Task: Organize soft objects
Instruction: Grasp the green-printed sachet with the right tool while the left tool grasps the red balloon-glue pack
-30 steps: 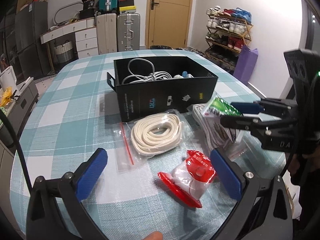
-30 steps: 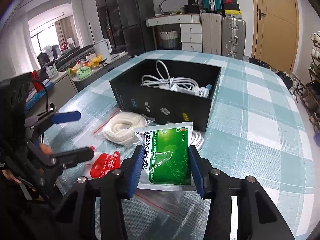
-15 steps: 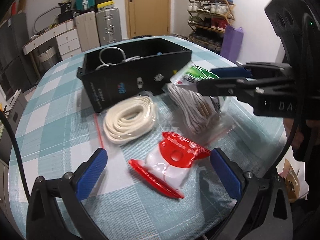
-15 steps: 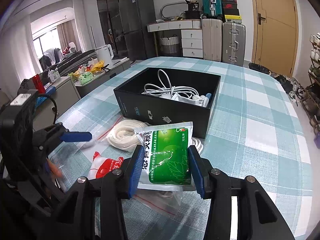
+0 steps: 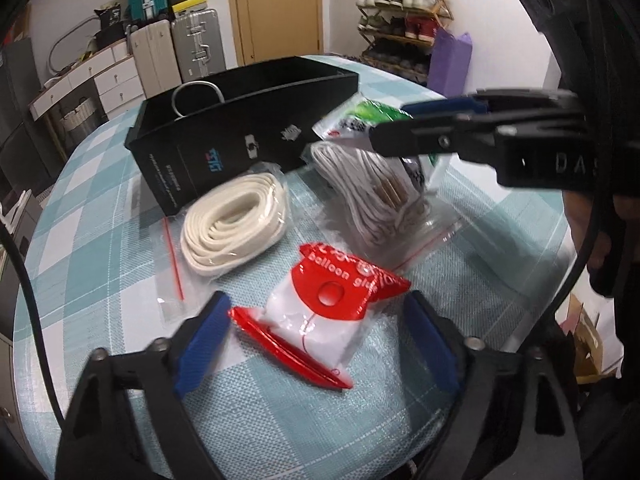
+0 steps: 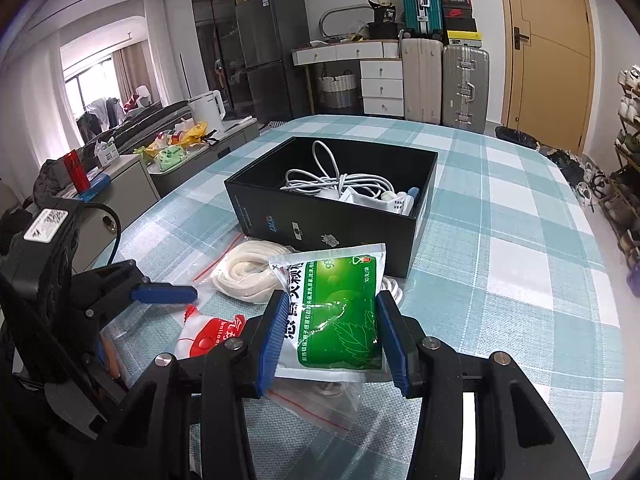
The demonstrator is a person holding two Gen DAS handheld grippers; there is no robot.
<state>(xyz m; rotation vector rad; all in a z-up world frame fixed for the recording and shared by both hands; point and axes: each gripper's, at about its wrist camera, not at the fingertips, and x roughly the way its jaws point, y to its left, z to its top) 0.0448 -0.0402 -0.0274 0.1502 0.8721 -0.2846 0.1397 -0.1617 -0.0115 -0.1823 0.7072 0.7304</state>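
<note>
1. The right gripper (image 6: 332, 336) is clamped on a green-and-white sachet (image 6: 338, 308). Both blue pads press against the sachet's side edges, and the sachet is lifted clear of the table (image 6: 500, 264).
2. The left gripper (image 5: 316, 340) has just been closing. Its blue fingers (image 5: 202, 344) stand apart on either side of a red-and-clear balloon-glue packet (image 5: 320, 312). The left finger is just beside the packet's red edge; the pads do not press on it.
3. The packet lies flat on the checked tablecloth, near the table's front edge.
4. A bagged coil of flat white cord (image 5: 236, 224) lies beyond the packet, close to the front wall of the black box (image 6: 332, 224).
5. A second clear bag of thin white cord (image 5: 376, 200) lies under the raised sachet.
6. The black box is open-topped and holds white cables (image 6: 340, 184) and small white items.
</note>
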